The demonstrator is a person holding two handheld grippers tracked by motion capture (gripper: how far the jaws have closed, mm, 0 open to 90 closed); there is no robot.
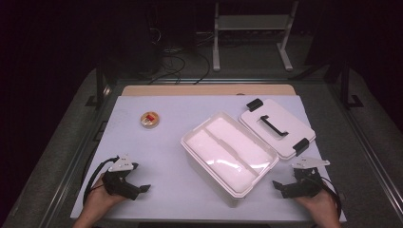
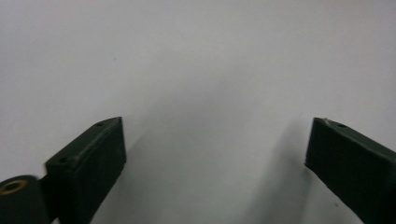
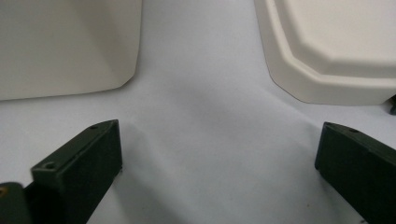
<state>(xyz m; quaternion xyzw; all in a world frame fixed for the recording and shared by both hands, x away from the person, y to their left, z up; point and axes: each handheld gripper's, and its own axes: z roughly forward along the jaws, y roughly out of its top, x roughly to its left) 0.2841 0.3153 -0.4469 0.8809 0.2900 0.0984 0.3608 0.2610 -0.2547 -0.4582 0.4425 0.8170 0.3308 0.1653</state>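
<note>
While both grippers are rested low on the desk [image 1: 157,142], their jaws are seen spread wide with nothing between them. The left gripper [image 1: 140,190] is laid at the near left, its jaws aimed across bare desk surface toward the box [image 1: 229,154], which lies well ahead of them. The right gripper [image 1: 279,186] is set at the near right, jaws pointed at the gap between the box corner [image 3: 70,46] and the lid [image 3: 327,46]; the box stands just beyond its left jaw, the lid just beyond its right jaw. The box is shown uncovered, two compartments exposed, probably so that something can be put in. The lid [image 1: 277,127] is parked flat beside it, handle up and latches out, which would keep it ready for a later grasp. A small round dish [image 1: 150,119] holding a red item is placed far ahead of the left jaws, apart from the box. The symmetric, empty-jawed pose is judged a resting stance.
</note>
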